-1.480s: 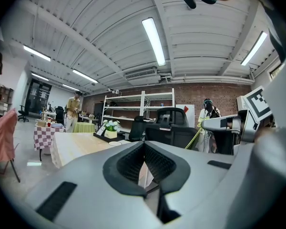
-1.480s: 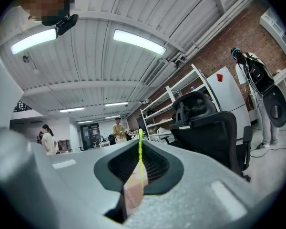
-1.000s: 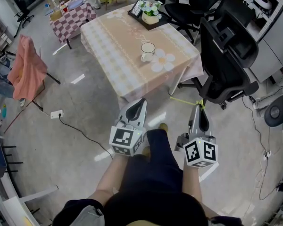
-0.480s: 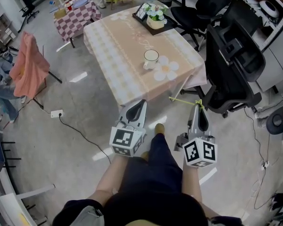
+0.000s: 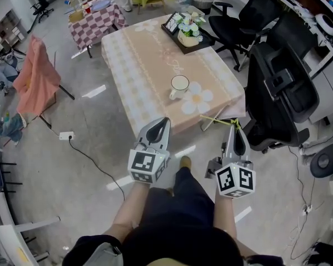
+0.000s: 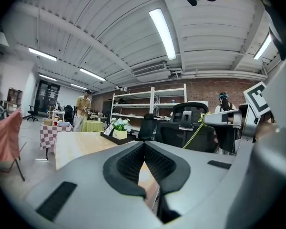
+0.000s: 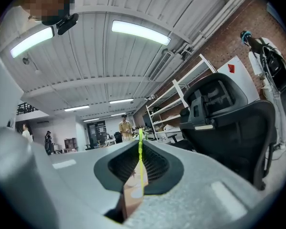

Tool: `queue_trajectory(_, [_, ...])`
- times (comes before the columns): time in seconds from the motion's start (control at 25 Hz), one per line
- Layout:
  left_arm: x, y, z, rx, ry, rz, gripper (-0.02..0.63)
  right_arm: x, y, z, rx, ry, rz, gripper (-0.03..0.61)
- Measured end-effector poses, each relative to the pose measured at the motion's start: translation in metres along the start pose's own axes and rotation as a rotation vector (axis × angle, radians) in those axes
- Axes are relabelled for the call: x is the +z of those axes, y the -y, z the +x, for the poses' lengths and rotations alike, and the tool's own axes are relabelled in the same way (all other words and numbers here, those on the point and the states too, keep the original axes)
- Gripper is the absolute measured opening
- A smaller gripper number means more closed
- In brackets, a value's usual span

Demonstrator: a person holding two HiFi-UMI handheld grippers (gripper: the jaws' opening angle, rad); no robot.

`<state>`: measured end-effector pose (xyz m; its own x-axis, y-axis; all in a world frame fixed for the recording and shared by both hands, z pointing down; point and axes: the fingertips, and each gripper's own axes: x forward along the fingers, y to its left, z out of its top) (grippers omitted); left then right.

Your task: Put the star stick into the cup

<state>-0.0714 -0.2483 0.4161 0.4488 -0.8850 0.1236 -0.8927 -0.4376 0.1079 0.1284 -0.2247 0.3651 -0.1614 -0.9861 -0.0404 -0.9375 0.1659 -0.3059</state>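
Table (image 5: 144,60): covered with a beige checked cloth, it stood in front of the person.
Black chair (image 5: 277,93): it stood just beside the table's right side.
Left gripper (image 5: 164,121): it was held over the floor near the table's front edge. Its jaws were together, with nothing between them.
Right gripper (image 5: 236,127): it was held over the floor near the table's front right corner. Its jaws were almost together, pinching the star stick.
Cup (image 5: 179,86): white and upright, it stood on the table near the front edge, beside a printed flower.
Star stick (image 5: 216,119): thin and yellow-green, it was clamped in the right jaws and reached left toward the table's corner, apart from the cup.
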Motion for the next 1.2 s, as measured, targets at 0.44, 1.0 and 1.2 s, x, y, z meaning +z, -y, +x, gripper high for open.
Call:
queue_trajectory(0.44, [0.002,-0.016,0.047,0.050,0.006,-0.021,0.012,0.000,0.020,0.054,0.036,-0.025,-0.003,0.017])
queue_trajectory(1.0, [0.002,-0.032,0.073,0.121,0.006,-0.025,0.012,0.002,0.031,0.098,0.092,-0.029,0.006,0.017])
queue_trajectory(1.2, [0.004,-0.039,0.081,0.154,0.004,-0.024,0.012,0.006,0.030,0.115,0.126,-0.025,0.019,0.017])
